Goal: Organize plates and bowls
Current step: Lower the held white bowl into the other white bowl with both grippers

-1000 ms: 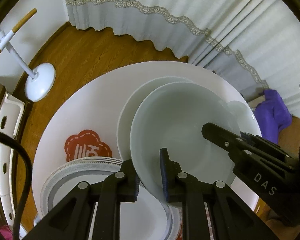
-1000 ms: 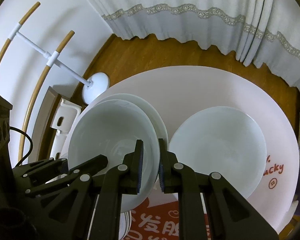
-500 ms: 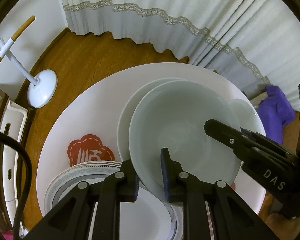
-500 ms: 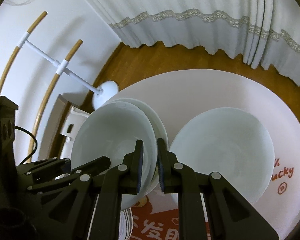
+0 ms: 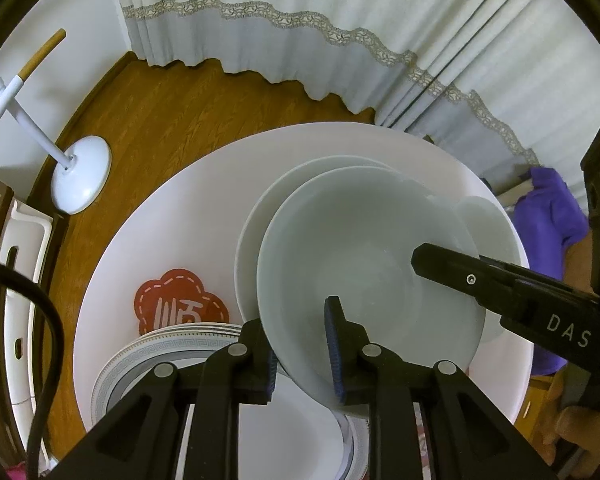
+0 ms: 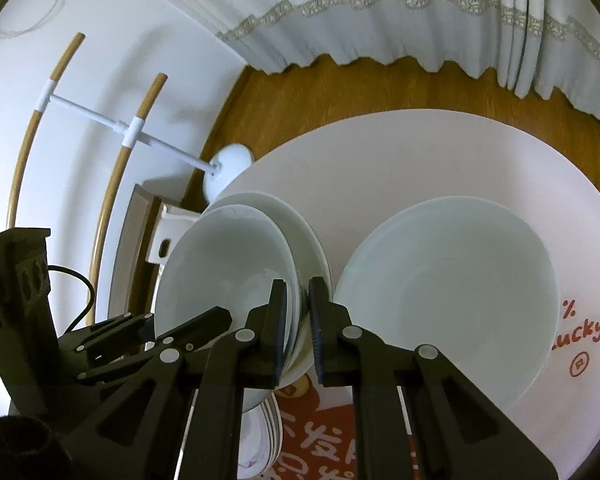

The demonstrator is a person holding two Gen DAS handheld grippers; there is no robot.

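At the left of the round white surface (image 5: 180, 220), near its front edge, I see a stack of plates (image 5: 140, 364). They are flat and glossy, each with a grey key-pattern band around the rim. The lower part of the stack is cut off by the black fingers of my left hand-held gripper (image 5: 300, 344). A red flower-shaped decal (image 5: 180, 304) with dashed white stitching is half hidden behind the stack.

To the right of it lies a plain white plate (image 5: 252, 240), smooth and shallow. Over it a white bowl (image 5: 360, 260) is held tilted; it is deep, round and glazed, with no pattern. Its near rim runs between the left hand-held gripper's blue ribbed pads. Those jaws are opening. The outer pad sits against the wall, and a strip of the bowl's inside shows before the inner pad.

My right hand-held gripper (image 6: 298, 312) is closing on the bowl's opposite rim and pinches it between its pads. I cannot tell whether the bowl's foot touches the plate, since the bowl hides it.

Further right a second white bowl (image 6: 452, 288) stands upright on the surface, apart from the plate. Beside it is red lettering, partly cut off.
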